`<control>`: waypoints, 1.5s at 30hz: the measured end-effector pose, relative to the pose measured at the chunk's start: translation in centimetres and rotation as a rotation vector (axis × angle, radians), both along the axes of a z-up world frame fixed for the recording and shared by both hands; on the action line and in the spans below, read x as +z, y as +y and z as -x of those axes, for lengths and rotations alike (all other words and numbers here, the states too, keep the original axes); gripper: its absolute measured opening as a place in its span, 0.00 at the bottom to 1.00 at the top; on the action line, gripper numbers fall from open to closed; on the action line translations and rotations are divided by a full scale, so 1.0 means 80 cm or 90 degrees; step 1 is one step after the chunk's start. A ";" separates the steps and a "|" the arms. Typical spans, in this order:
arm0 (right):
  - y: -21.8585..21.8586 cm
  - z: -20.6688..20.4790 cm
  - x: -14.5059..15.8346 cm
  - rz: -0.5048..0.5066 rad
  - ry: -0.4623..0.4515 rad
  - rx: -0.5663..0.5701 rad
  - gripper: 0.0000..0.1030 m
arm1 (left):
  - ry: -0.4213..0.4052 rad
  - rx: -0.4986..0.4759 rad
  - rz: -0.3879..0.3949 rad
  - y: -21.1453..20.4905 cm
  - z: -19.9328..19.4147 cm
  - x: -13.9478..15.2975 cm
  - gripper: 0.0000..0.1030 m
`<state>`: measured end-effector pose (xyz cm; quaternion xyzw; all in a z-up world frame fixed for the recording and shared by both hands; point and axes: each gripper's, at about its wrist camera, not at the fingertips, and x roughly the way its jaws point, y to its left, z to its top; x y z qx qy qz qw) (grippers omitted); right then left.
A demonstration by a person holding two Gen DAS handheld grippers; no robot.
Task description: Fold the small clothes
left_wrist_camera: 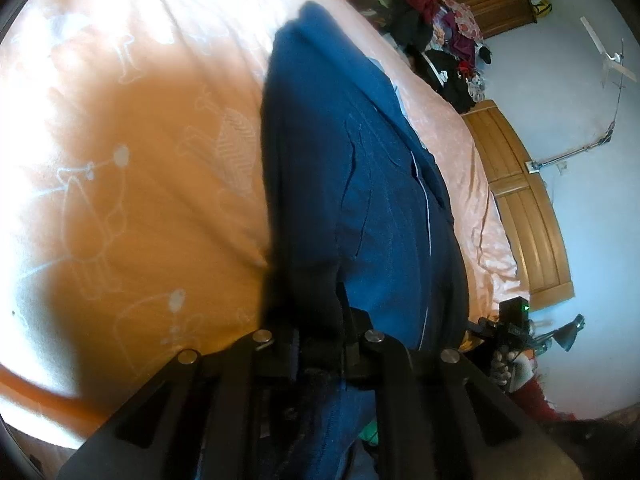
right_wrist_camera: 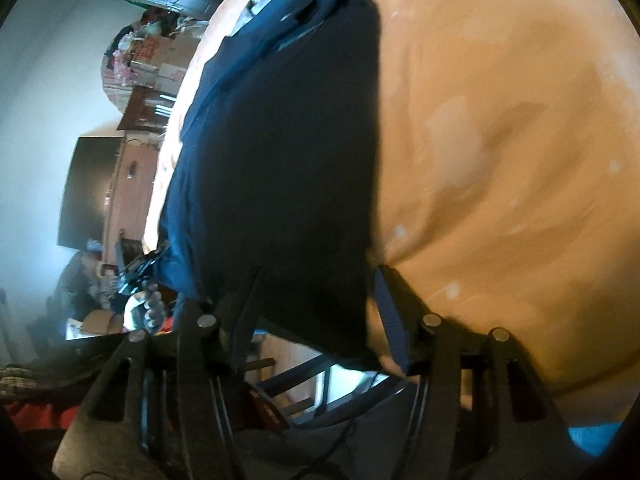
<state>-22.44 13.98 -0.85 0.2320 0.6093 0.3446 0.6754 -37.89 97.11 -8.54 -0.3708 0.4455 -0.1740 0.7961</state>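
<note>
One navy garment [left_wrist_camera: 360,184], white piping along a seam, lying on a peach printed bedsheet [left_wrist_camera: 132,168]. Left gripper [left_wrist_camera: 320,344]: fingers nearly together, pinching the garment's near edge. Right gripper [right_wrist_camera: 316,312]: fingers spread wide, the garment's dark edge lying between them; grip undeterminable.

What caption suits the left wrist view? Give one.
Left gripper shut on navy garment over the peach bedsheet.
</note>
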 end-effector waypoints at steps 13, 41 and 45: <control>0.009 0.019 -0.015 0.000 -0.020 0.004 0.46 | -0.008 -0.031 -0.009 -0.007 -0.007 0.001 0.13; 0.017 -0.120 0.140 -0.303 -0.139 -0.083 0.04 | -0.202 -0.064 0.115 -0.045 -0.159 0.178 0.04; 0.019 -0.239 0.140 -0.278 -0.151 -0.144 0.04 | -0.175 -0.045 0.069 -0.047 -0.295 0.174 0.05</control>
